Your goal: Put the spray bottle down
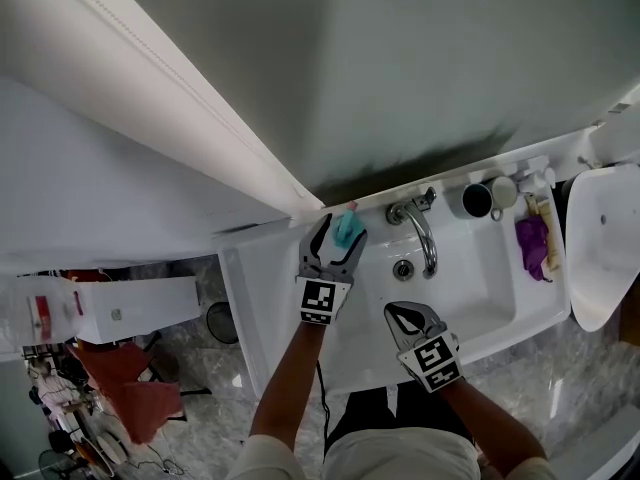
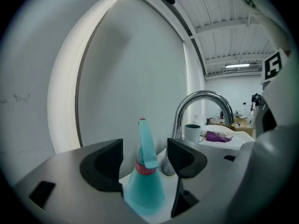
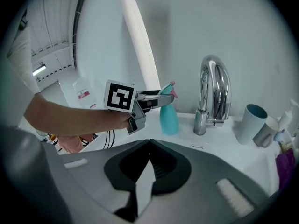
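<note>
Though loose, bottle (image 2: 145, 190) between left tongs (image 2: 144, 148)

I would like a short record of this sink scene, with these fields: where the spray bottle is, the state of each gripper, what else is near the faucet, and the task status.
spray bottle: teal, upright on the sink ledge, left of the faucet
left gripper: jaws apart on either side of the bottle, pads not pressing on it
right gripper: jaws together, empty, over the front of the basin
other things: mug right of the faucet; purple cloth at the sink's right end
task status: bottle appears set down, not gripped
</note>
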